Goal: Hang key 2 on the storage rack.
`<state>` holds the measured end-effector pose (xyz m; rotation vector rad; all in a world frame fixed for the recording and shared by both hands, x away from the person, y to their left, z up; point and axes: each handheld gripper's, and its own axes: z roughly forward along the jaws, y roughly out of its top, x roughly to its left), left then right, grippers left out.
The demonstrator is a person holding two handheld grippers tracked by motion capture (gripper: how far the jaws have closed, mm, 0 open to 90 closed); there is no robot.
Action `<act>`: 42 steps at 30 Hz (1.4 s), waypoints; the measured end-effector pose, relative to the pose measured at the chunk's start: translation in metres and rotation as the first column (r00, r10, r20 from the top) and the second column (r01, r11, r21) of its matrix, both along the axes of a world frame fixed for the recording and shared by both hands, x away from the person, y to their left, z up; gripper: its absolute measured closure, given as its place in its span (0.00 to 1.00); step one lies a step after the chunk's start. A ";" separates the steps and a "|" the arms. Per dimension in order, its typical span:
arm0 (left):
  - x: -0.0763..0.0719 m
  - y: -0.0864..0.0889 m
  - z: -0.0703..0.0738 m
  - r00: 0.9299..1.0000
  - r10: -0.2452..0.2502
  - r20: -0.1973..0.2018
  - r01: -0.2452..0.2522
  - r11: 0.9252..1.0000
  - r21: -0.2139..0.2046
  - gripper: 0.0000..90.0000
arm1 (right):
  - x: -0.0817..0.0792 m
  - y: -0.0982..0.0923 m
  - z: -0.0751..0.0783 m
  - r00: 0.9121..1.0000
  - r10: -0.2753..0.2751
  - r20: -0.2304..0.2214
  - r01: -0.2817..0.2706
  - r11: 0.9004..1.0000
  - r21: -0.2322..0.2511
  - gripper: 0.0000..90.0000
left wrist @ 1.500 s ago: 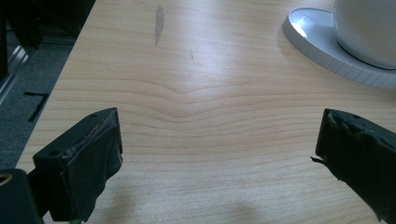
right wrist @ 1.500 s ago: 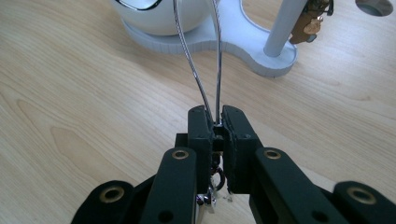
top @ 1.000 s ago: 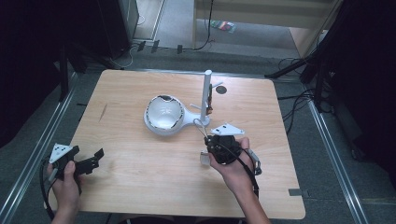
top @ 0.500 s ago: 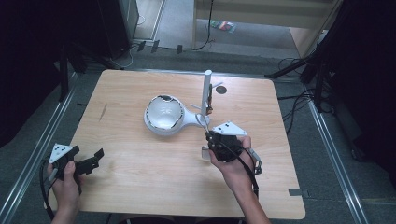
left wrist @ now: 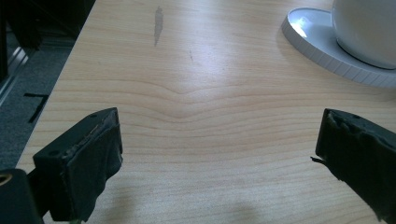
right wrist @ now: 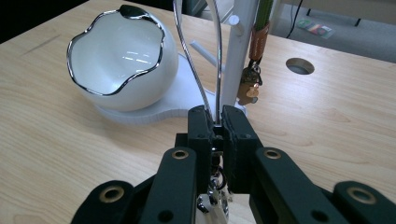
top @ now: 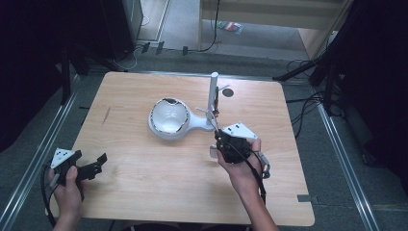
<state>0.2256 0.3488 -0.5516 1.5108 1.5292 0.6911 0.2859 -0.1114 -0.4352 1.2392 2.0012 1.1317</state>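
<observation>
High view: nothing shifted from a second ago; right gripper [top: 217, 136] beside stand [top: 212, 98], left gripper [top: 91, 166] idle.
Left gripper view: jaws spread over table [left wrist: 196, 93].
Right gripper view: clamped on wire loop [right wrist: 205, 56], not yet hung.

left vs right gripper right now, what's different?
The left gripper has its jaws wide apart over bare table; the right gripper is shut on a thin silver wire loop. The left sits at the table's near-left edge, the right beside the white stand. Both are hand-held with black jaws.
</observation>
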 end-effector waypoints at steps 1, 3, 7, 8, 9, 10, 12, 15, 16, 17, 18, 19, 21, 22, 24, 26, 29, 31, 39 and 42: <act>0.000 0.000 0.000 1.000 0.000 -0.001 0.000 1.000 0.001 0.01 | 0.000 0.000 0.000 1.000 -0.004 0.004 0.004 1.000 0.001 0.93; 0.000 0.000 0.000 1.000 0.000 0.001 0.000 1.000 0.000 0.01 | 0.002 0.000 0.000 1.000 -0.013 0.003 0.013 1.000 0.001 0.93; 0.000 0.000 0.000 1.000 0.000 0.002 0.000 1.000 -0.001 0.01 | 0.008 0.000 -0.002 0.999 -0.034 -0.001 0.034 0.999 0.000 0.93; 0.000 0.000 0.000 1.000 -0.001 0.001 0.001 1.000 -0.001 0.01 | 0.009 0.000 -0.002 0.999 -0.039 -0.002 0.039 0.999 0.001 0.93; 0.000 0.000 0.000 1.000 -0.001 0.001 0.001 1.000 -0.001 0.01 | 0.009 0.000 -0.002 0.999 -0.039 -0.002 0.039 0.999 0.001 0.93; 0.000 0.000 0.000 1.000 -0.001 0.000 0.001 1.000 -0.001 0.01 | 0.012 0.001 -0.004 0.999 -0.050 -0.007 0.050 0.999 0.004 0.93; 0.000 0.000 0.000 1.000 -0.001 0.003 0.001 1.000 -0.001 0.01 | 0.015 0.001 -0.005 0.998 -0.059 -0.007 0.059 0.998 0.009 0.93; 0.000 0.000 0.000 1.000 0.000 0.003 0.000 1.000 -0.002 0.01 | 0.017 0.002 -0.006 0.998 -0.065 -0.014 0.065 0.998 0.007 0.93; 0.000 0.000 0.000 1.000 -0.001 0.003 0.001 1.000 -0.001 0.01 | 0.019 0.002 -0.006 0.998 -0.062 -0.012 0.062 0.998 0.006 0.93; 0.000 0.000 0.000 1.000 -0.001 0.003 0.001 1.000 -0.002 0.01 | 0.021 0.003 -0.007 0.998 -0.067 -0.017 0.067 0.998 0.005 0.93; 0.000 0.000 0.000 1.000 0.000 0.003 0.000 1.000 -0.002 0.01 | 0.022 0.003 -0.007 0.997 -0.070 -0.021 0.070 0.998 0.005 0.93; 0.000 0.000 0.000 1.000 0.000 0.003 0.000 1.000 -0.003 0.01 | 0.023 0.003 -0.008 0.997 -0.072 -0.021 0.072 0.997 0.003 0.93; 0.000 0.000 0.000 1.000 0.000 0.003 0.000 1.000 -0.003 0.01 | 0.025 0.003 -0.008 0.997 -0.075 -0.024 0.075 0.997 0.004 0.93; 0.000 0.000 0.000 1.000 0.000 0.003 0.000 1.000 -0.003 0.01 | 0.026 0.004 -0.009 0.997 -0.076 -0.025 0.077 0.997 0.005 0.93; 0.000 0.000 0.000 1.000 0.000 0.003 0.000 1.000 -0.003 0.01 | 0.029 0.005 -0.010 0.996 -0.080 -0.031 0.081 0.997 0.006 0.93; 0.000 0.000 0.000 1.000 0.000 0.003 0.000 1.000 -0.003 0.01 | 0.032 0.007 -0.012 0.995 -0.086 -0.040 0.087 0.996 0.005 0.93; 0.000 0.000 0.000 1.000 0.000 0.002 0.000 1.000 -0.007 0.01 | 0.034 0.008 -0.014 0.995 -0.089 -0.042 0.089 0.996 0.003 0.93; 0.000 0.000 0.000 1.000 -0.001 0.002 0.001 1.000 -0.007 0.01 | 0.038 0.009 -0.016 0.994 -0.094 -0.056 0.095 0.995 0.003 0.93; 0.000 0.000 0.000 1.000 -0.001 0.002 0.001 1.000 -0.008 0.01 | 0.046 0.011 -0.018 0.990 -0.113 -0.078 0.113 0.994 -0.004 0.93; 0.000 0.001 0.000 1.000 -0.001 0.000 0.001 1.000 -0.009 0.01 | 0.049 0.012 -0.020 0.989 -0.122 -0.086 0.122 0.993 -0.011 0.93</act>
